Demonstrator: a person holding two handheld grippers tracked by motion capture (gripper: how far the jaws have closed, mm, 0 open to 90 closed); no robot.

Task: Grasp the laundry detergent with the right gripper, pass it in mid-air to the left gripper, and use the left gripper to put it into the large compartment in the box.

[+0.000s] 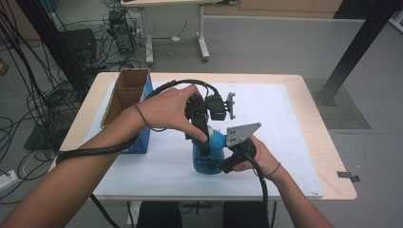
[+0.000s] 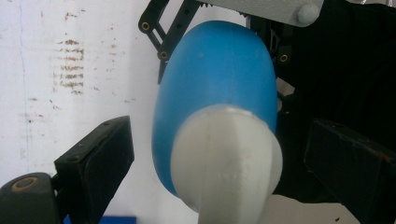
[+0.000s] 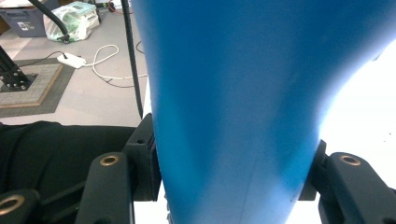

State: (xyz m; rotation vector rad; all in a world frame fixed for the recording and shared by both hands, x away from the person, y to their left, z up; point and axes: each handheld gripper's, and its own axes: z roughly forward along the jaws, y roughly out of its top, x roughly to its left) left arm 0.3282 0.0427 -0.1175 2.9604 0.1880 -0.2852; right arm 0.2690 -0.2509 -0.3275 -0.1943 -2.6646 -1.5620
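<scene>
The blue bottle [image 1: 211, 154] stands on the white surface [image 1: 285, 142], pinched low by the right gripper [image 1: 215, 163], so the left gripper [image 2: 219, 163], spread around the white cap [image 2: 226, 161], should close squarely before twisting.

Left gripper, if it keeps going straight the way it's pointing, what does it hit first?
Probably the white cap of the blue bottle. The left gripper points down at it, tongs open on either side of the cap, not touching. Depth is hard to judge.
</scene>
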